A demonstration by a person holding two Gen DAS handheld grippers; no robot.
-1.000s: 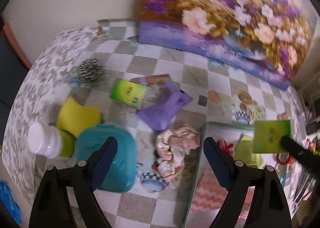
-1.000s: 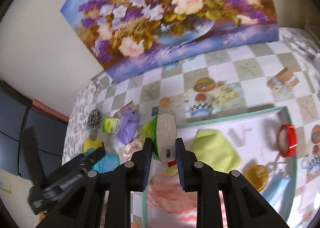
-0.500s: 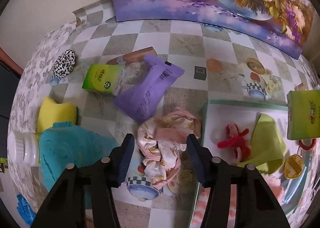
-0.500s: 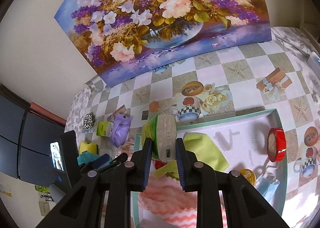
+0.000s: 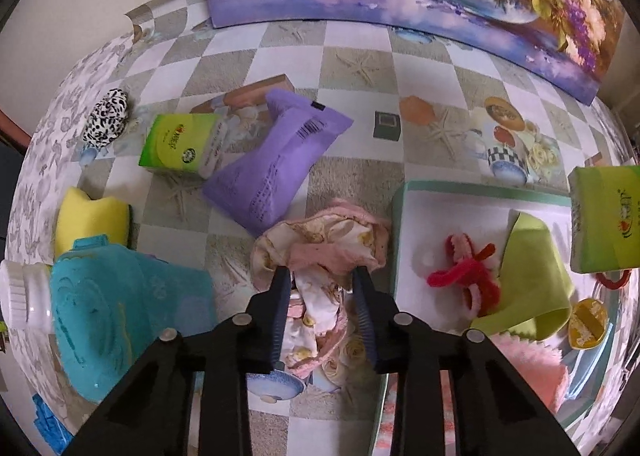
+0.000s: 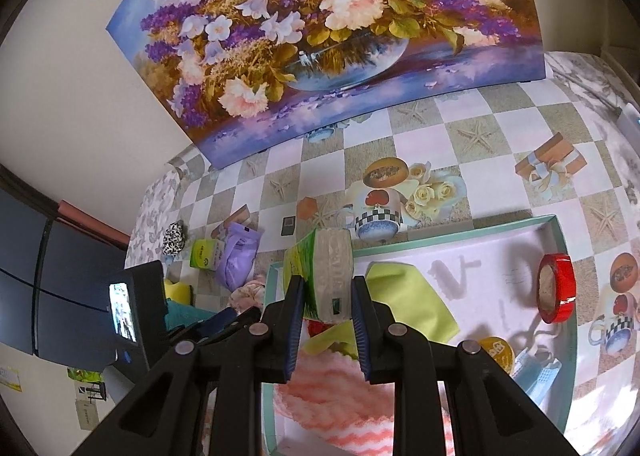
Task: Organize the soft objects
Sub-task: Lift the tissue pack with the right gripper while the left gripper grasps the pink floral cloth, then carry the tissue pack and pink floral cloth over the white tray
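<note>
My left gripper [image 5: 320, 276] is closed around a crumpled pink floral cloth [image 5: 320, 240] lying on the checkered table just left of the teal-rimmed tray [image 5: 400, 215]. My right gripper [image 6: 326, 288] is shut on a green tissue pack [image 6: 326, 276] and holds it above the tray's [image 6: 440, 244] left part; the pack also shows at the right in the left wrist view [image 5: 604, 219]. In the tray lie a lime cloth [image 6: 404, 300], a pink-and-white towel [image 6: 332, 384], red pipe-cleaner pieces [image 5: 468, 276], a red tape roll [image 6: 556, 296] and a blue mask [image 6: 536, 372].
Left of the tray lie a purple pouch [image 5: 276, 167], a second green tissue pack [image 5: 180, 143], a yellow sponge [image 5: 90, 215], a teal cloth [image 5: 120, 308], a white-capped bottle [image 5: 20, 296] and a leopard-print item [image 5: 106, 119]. A flower painting [image 6: 320, 35] leans on the wall.
My left gripper moved forward and down onto the floral cloth and its jaws narrowed from wide open to closed around it. My right gripper kept the tissue pack over the tray.
</note>
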